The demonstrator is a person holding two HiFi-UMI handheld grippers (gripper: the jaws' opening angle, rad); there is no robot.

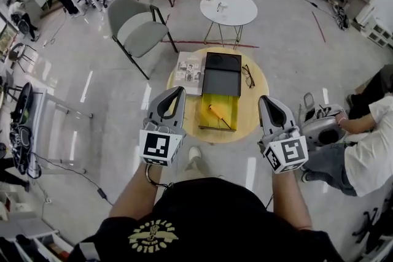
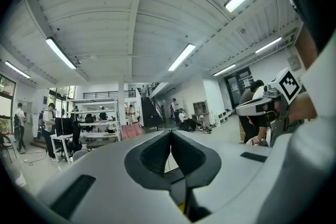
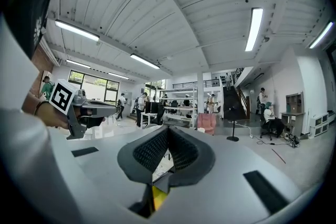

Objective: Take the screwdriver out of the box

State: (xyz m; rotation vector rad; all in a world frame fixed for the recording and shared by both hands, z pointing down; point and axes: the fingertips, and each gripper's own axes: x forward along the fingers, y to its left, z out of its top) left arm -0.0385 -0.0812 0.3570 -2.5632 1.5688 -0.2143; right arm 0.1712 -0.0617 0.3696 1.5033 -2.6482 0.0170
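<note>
In the head view the screwdriver [image 1: 218, 112] lies inside the open, yellow-lined box [image 1: 228, 101] on the round bench [image 1: 247, 124]. The left hand-held gripper [image 1: 178, 92] and the right hand-held gripper [image 1: 264, 100] flank the box without touching it. The left gripper view shows its jaws clenched together on nothing. The right gripper view shows its jaws likewise clenched and empty.

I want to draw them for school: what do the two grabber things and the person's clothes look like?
Both the left gripper and the right gripper have smooth light-grey shells tapering to a tip, with black pads inside. Each carries a white cube printed with black square markers. The person wears a black shirt with a yellowish print.
</note>
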